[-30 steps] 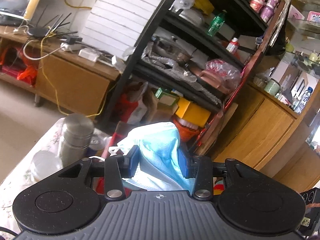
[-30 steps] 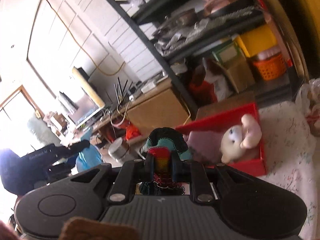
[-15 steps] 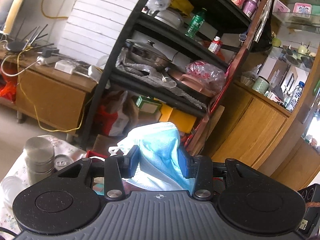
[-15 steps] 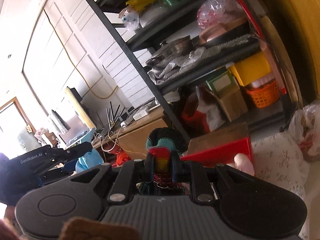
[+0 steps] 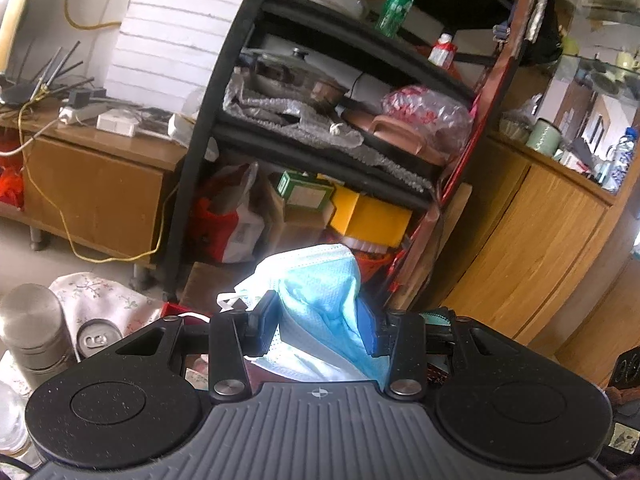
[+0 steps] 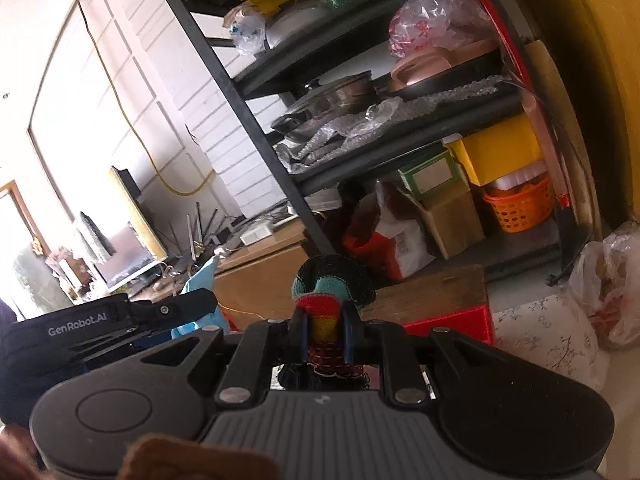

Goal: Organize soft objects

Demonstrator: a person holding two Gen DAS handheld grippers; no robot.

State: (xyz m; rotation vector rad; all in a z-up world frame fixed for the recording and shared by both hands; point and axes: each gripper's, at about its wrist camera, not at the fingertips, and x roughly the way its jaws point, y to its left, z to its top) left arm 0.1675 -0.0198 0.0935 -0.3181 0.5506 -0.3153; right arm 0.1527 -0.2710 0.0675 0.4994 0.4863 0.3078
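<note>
Left wrist view: the left tongs (image 5: 318, 326) stay clamped on one bunched blue face mask (image 5: 320, 292), its white ear loop spilling past the left pad; against the earlier frames the black shelf rack (image 5: 224, 92) now fills the middle of the picture, and the steel flask (image 5: 32, 328) and drink can (image 5: 97, 341) on the floral-clothed worktop (image 5: 104, 300) sit further to the lower left, so the tongs have swung across in front of the rack with their load unchanged. Right wrist view: the right tongs (image 6: 324, 334) remain shut on one knitted piece (image 6: 326, 304), banded red, yellow and teal with a dark rim; the red box (image 6: 452, 318), below the rack and just beyond these tongs, earlier showed its inside with a pale plush toy, and now only its far wall shows above the tongs, the toy hidden. Judgement: both soft items are lifted and in transit, neither yet put down; the red box is the likely destination, though that is not certain. Count: tongs, two, both loaded; face masks, one; knitted pieces, one; red boxes, one; steel flasks, one; drink cans, one; orange basket (image 6: 516, 204) on the floor under the rack, one; plush toys, none visible now.
</note>
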